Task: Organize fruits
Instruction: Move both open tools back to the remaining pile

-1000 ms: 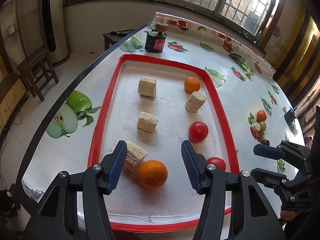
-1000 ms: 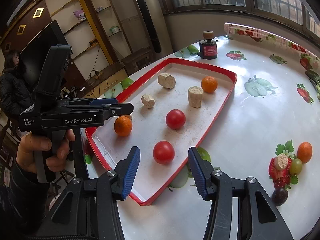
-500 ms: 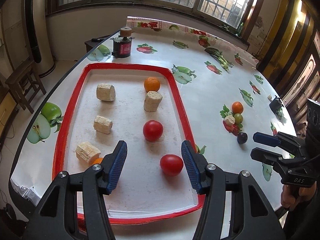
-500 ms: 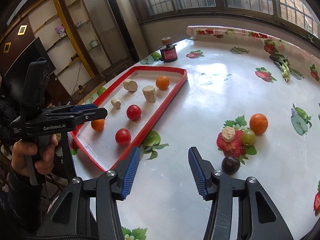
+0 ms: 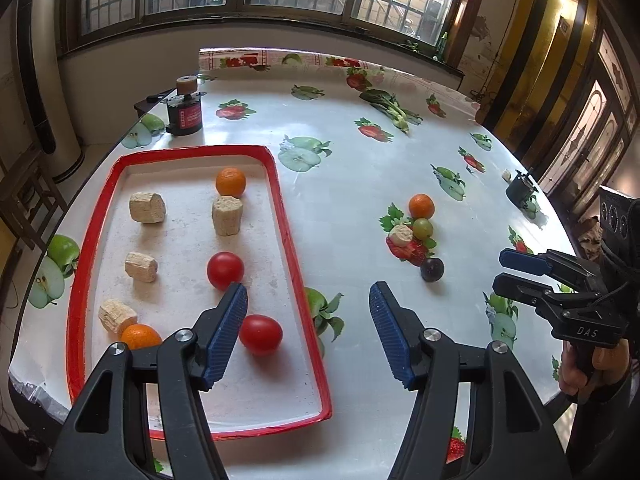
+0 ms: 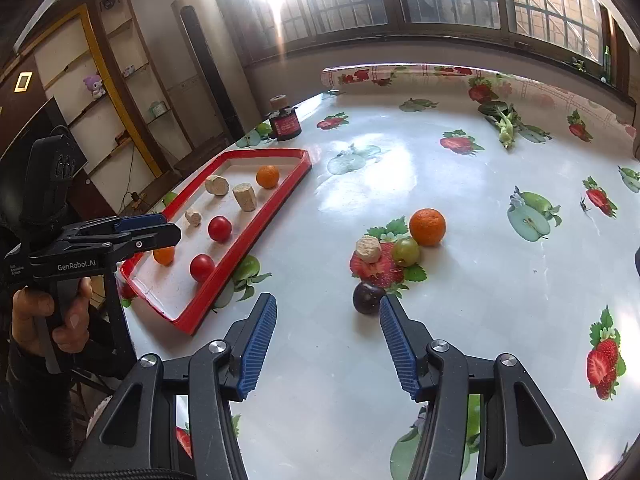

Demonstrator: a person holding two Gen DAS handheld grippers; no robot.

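Both tools were wide open and held nothing. The right tool (image 6: 324, 332) hung low over the worktop (image 6: 460, 184), just in front of the plum (image 6: 369, 298). The left tool (image 5: 308, 332) hung over the near right edge of the tray (image 5: 298, 280).

The tray held two tomatoes, two oranges and four pale chunks. The plum, a grape (image 6: 405, 251), an orange (image 6: 427, 227) and one more pale chunk (image 6: 368, 249) sat on the worktop, well to the right of the tray.

The plum is round and smooth. I think it could roll away or pop out if the right tool came in off to one side. It could also bump the grape, which sat close behind it.
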